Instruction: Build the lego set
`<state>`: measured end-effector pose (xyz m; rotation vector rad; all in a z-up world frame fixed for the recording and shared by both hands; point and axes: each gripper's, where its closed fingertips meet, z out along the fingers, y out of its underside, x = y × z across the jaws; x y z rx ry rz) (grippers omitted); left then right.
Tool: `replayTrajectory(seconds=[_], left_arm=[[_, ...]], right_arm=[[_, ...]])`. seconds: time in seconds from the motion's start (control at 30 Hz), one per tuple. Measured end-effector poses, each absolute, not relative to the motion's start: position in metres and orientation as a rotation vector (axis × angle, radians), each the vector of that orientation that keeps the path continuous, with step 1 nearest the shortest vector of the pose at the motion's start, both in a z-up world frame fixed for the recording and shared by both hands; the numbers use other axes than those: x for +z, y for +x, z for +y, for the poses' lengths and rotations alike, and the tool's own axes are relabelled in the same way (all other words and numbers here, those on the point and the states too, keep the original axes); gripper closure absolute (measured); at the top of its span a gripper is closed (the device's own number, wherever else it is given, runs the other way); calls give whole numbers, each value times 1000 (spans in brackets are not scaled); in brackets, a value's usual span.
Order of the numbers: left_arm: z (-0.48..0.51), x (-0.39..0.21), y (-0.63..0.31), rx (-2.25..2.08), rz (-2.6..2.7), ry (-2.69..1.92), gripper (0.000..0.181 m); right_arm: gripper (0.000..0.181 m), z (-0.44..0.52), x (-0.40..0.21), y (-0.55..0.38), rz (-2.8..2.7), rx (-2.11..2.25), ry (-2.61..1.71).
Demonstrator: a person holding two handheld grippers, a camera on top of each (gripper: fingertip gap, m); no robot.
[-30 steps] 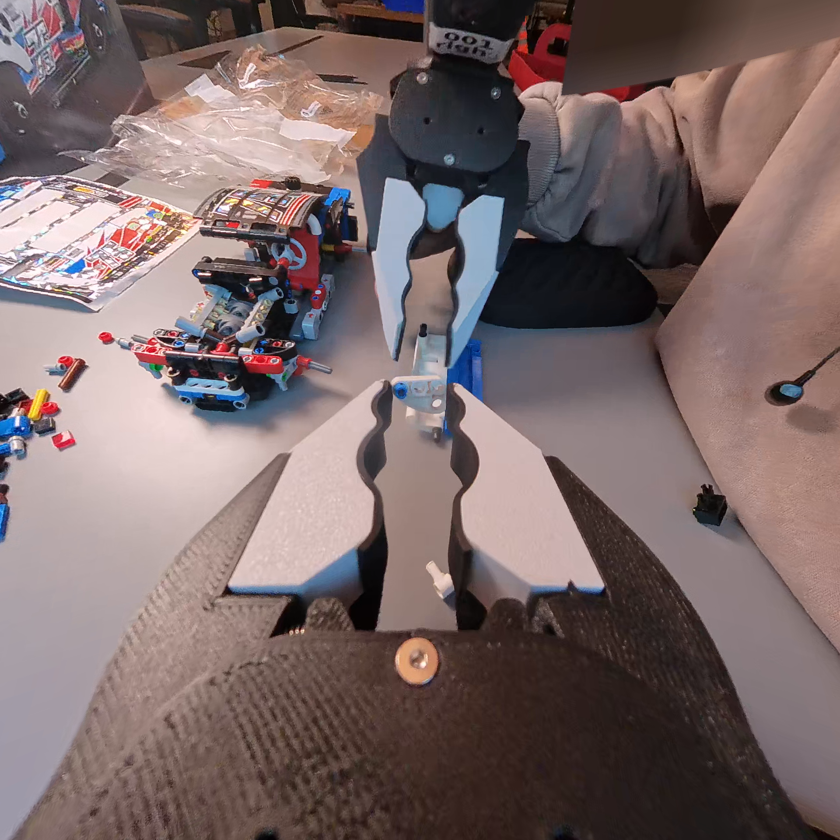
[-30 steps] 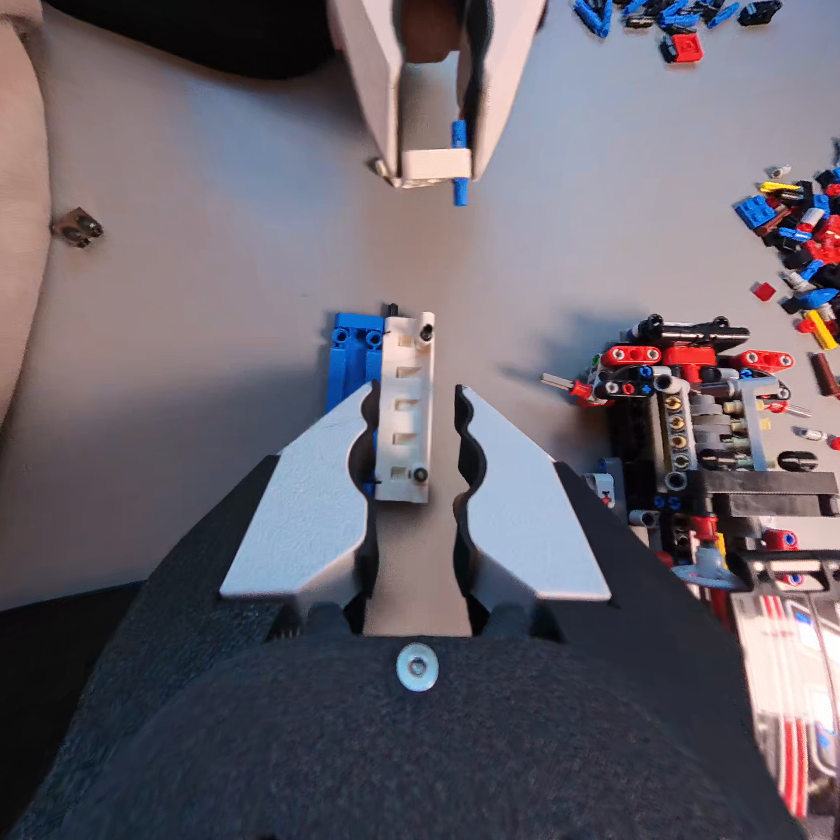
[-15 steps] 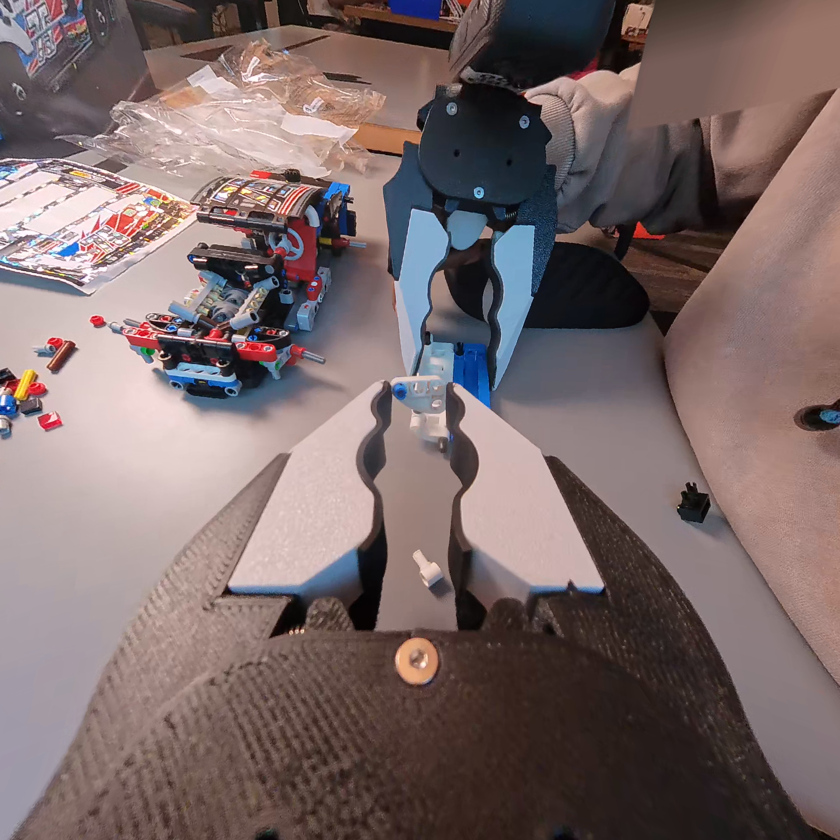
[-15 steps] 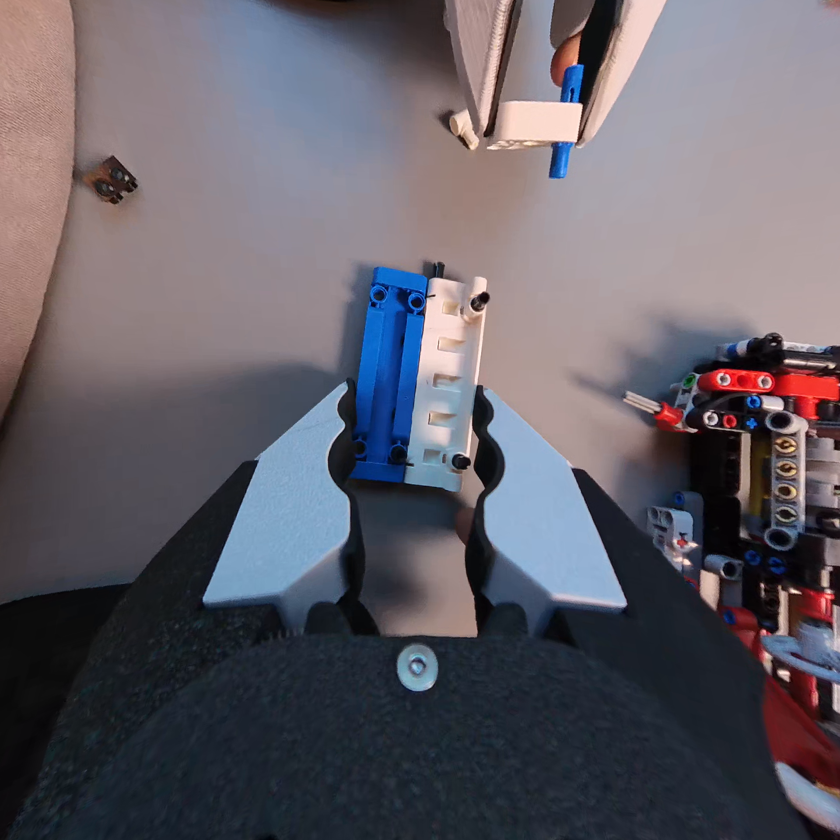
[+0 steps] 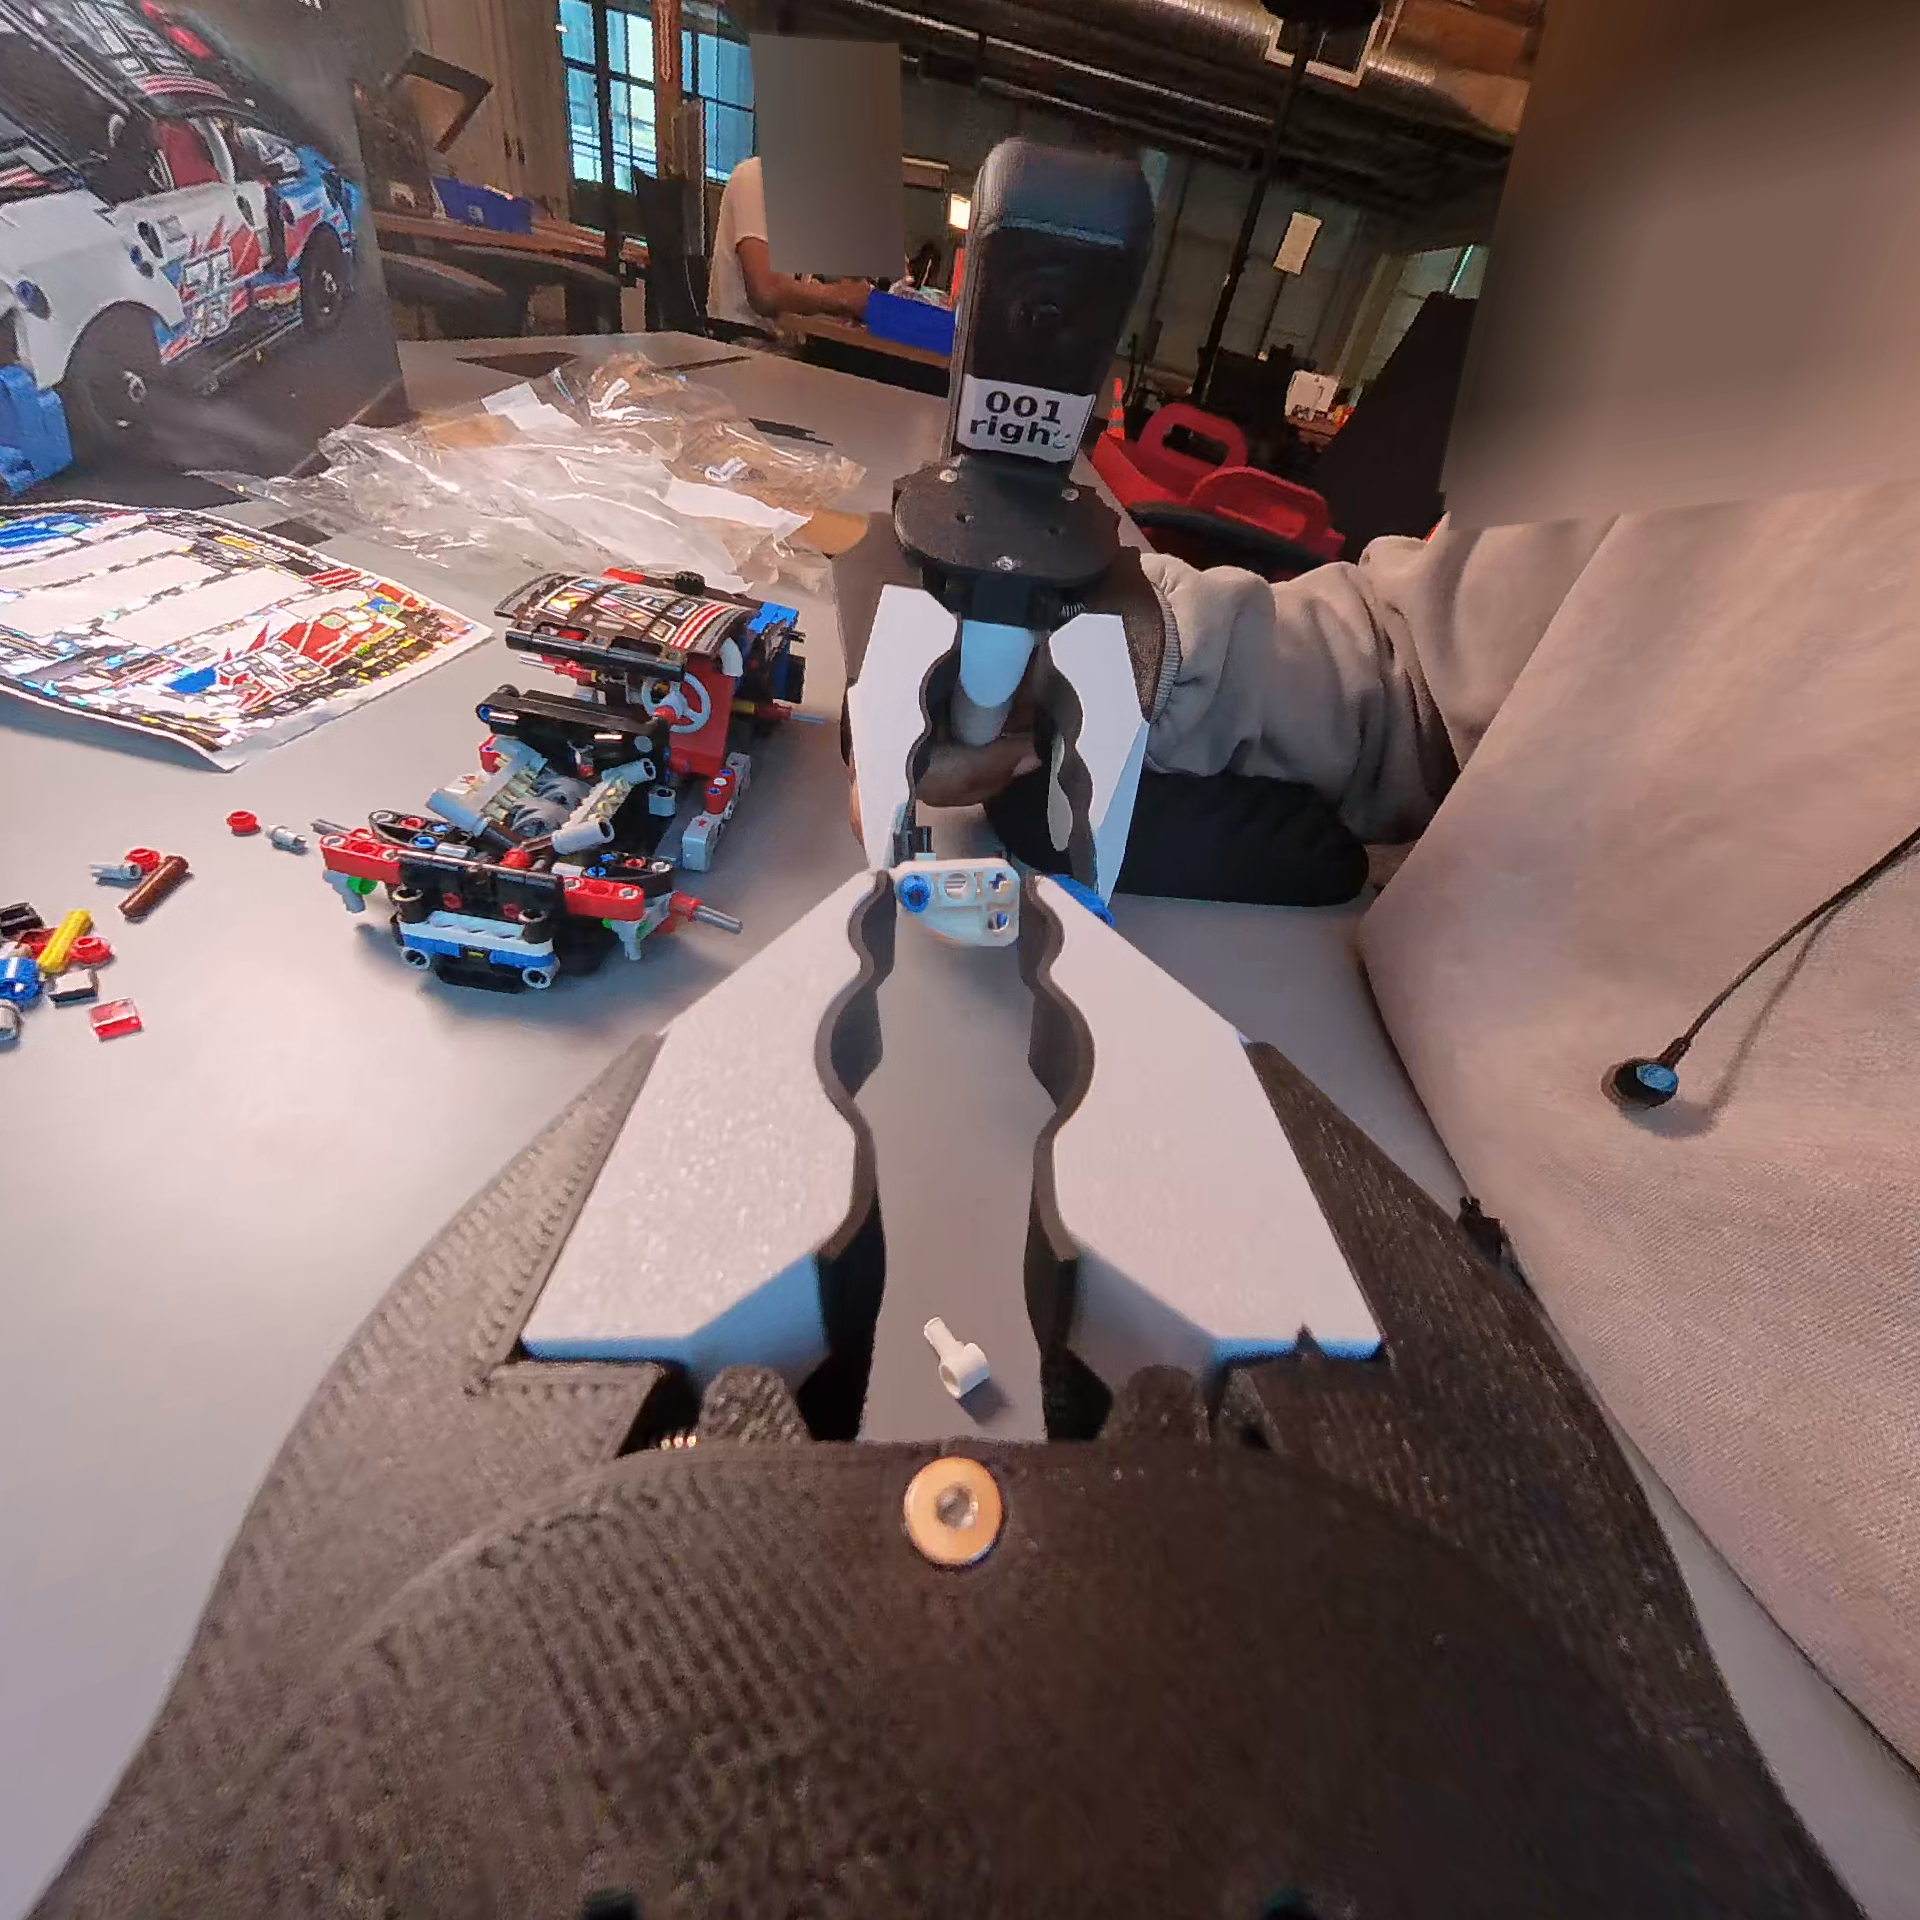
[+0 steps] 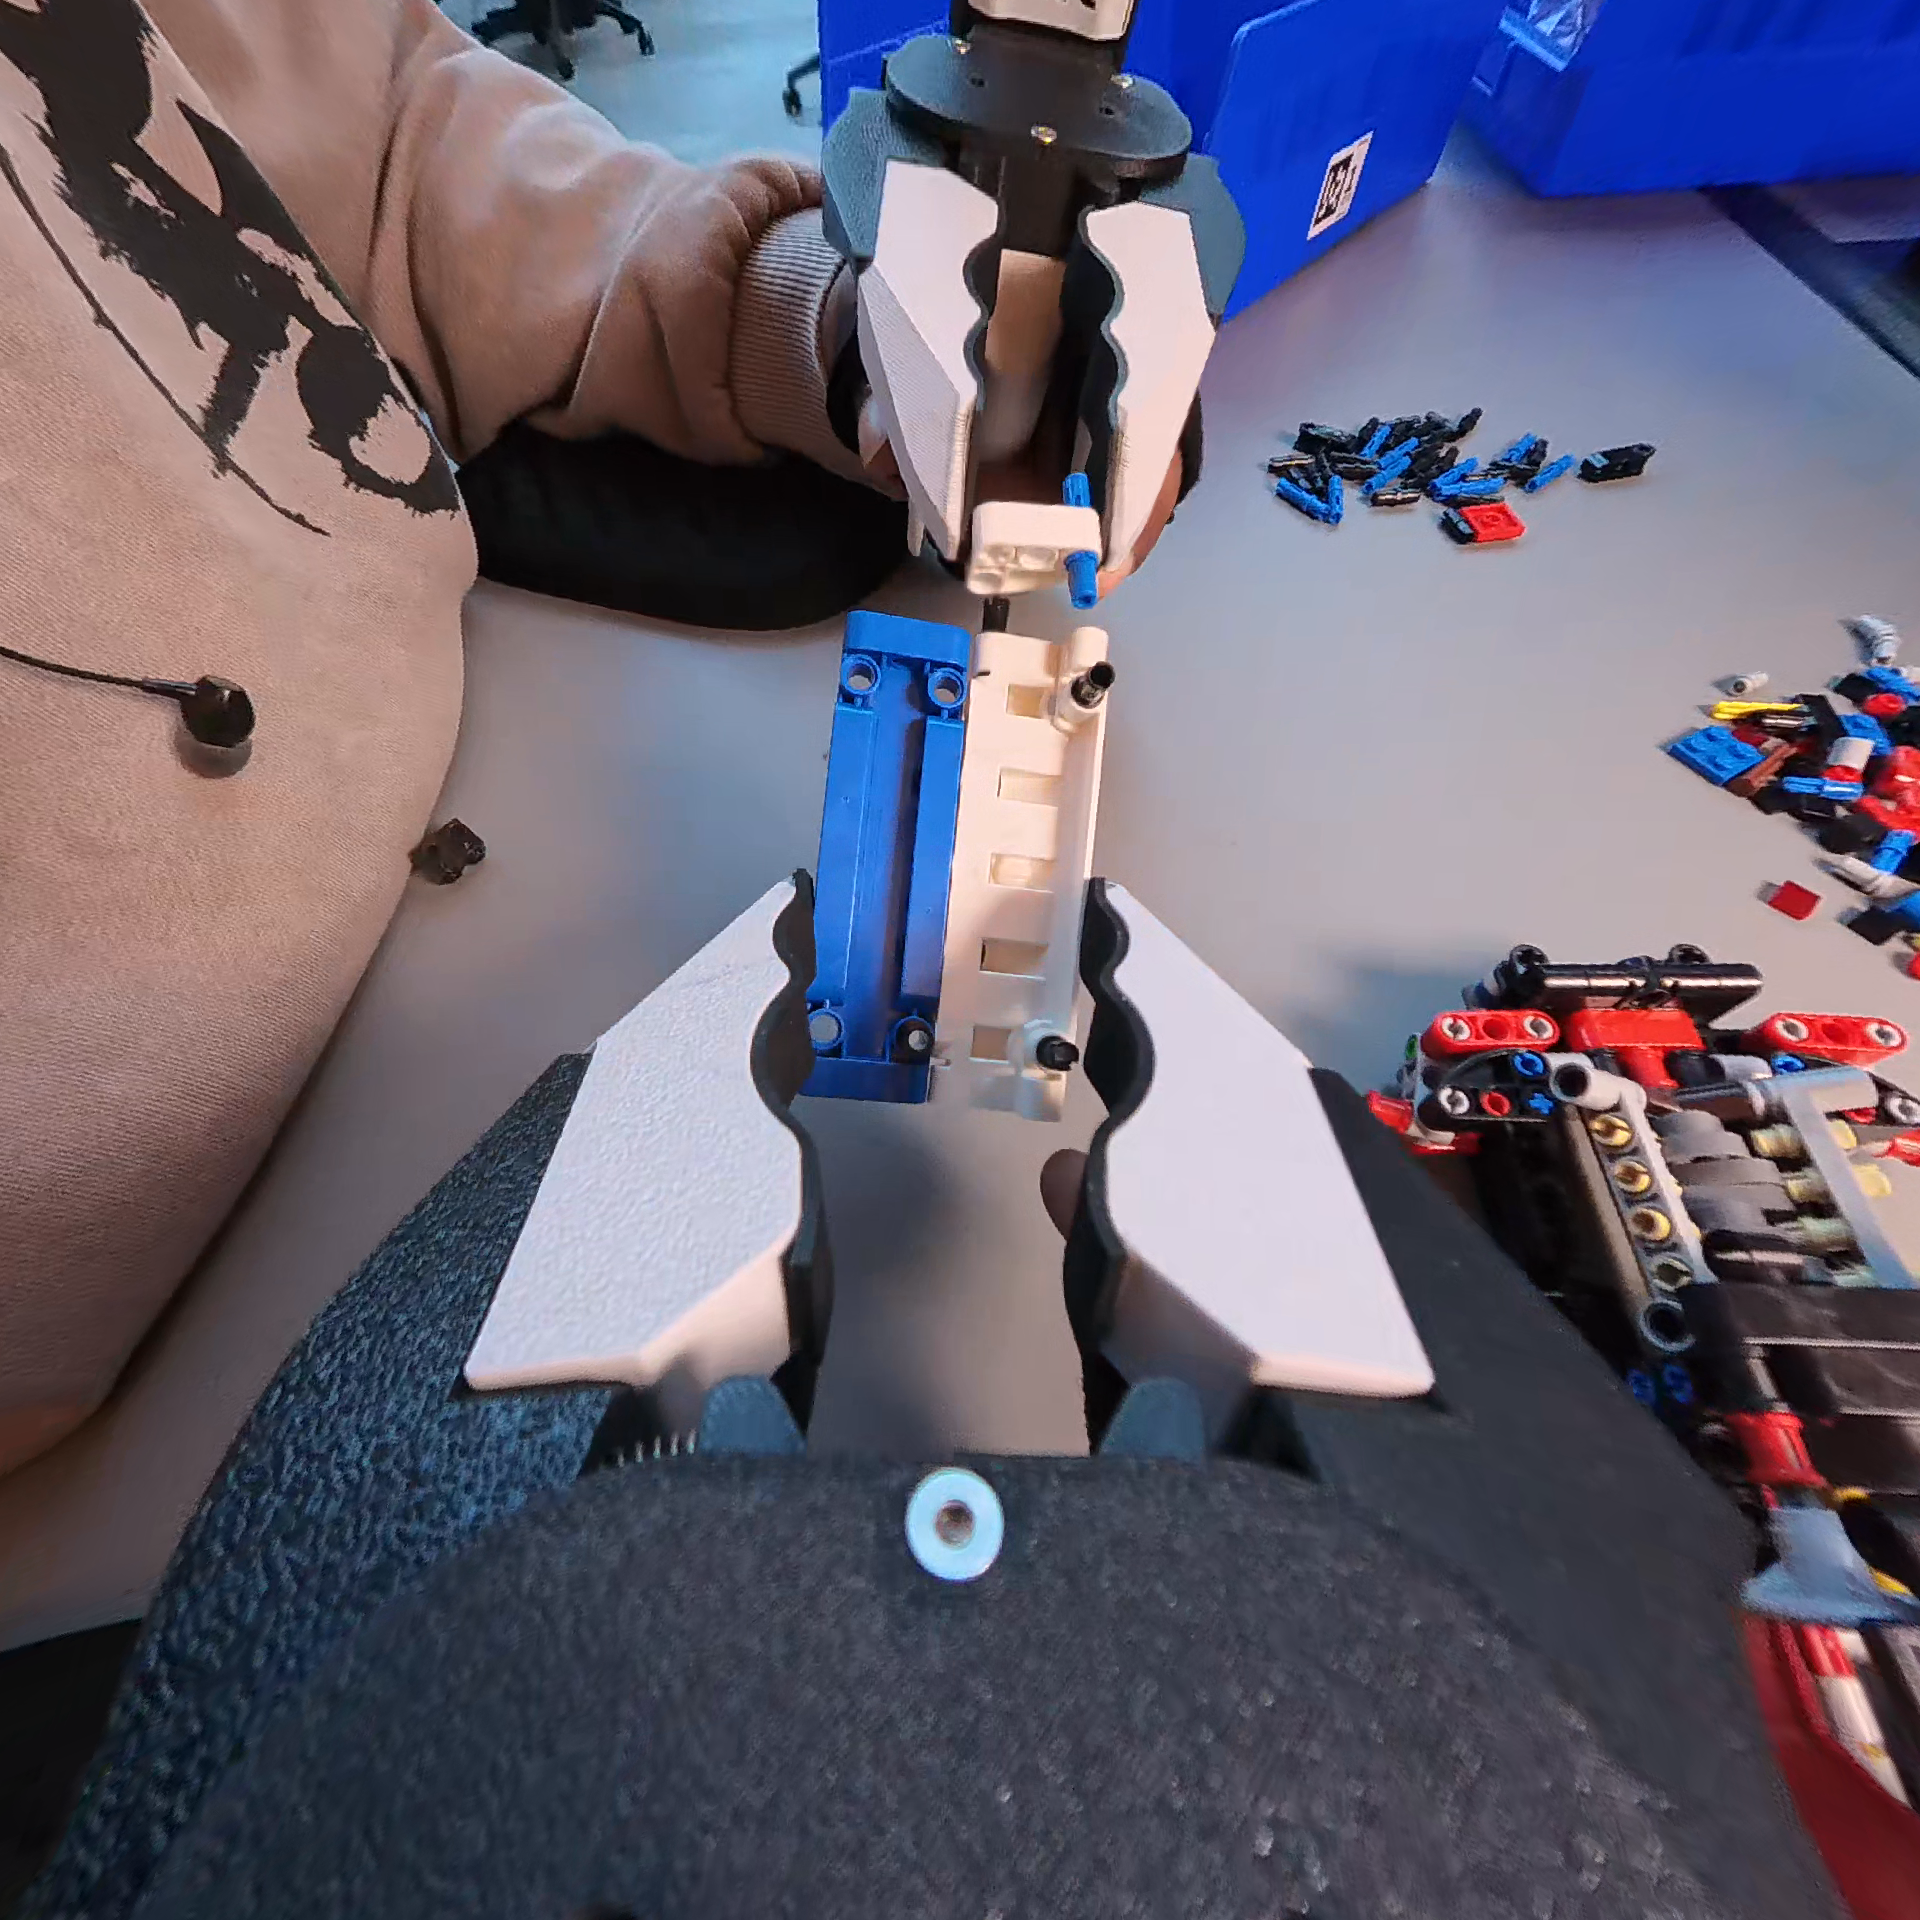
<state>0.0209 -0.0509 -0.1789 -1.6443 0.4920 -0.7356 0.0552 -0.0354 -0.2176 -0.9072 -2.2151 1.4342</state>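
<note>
While my right gripper clamps the blue-and-white panel above the table, my left gripper pinches a small white connector with a blue pin, held just at the panel's far end. The half-built car sits beside us (loose pieces scattered beyond).

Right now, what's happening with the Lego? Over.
Left gripper shut on small white piece. Right gripper shut on blue-and-white panel. Pieces nearly meeting; nothing between.
</note>
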Motion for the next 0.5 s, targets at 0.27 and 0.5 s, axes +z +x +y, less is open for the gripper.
replayTrajectory(seconds=[0.27,0.5], left_arm=[[-54,-181,25,-756,534,-1631,159],[-54,-176,30,-741,560,-1581,159]], right_arm=[[131,-32,-216,57,-2180,1355,-839],[131,-36,-215,59,-2176,1290,-783]])
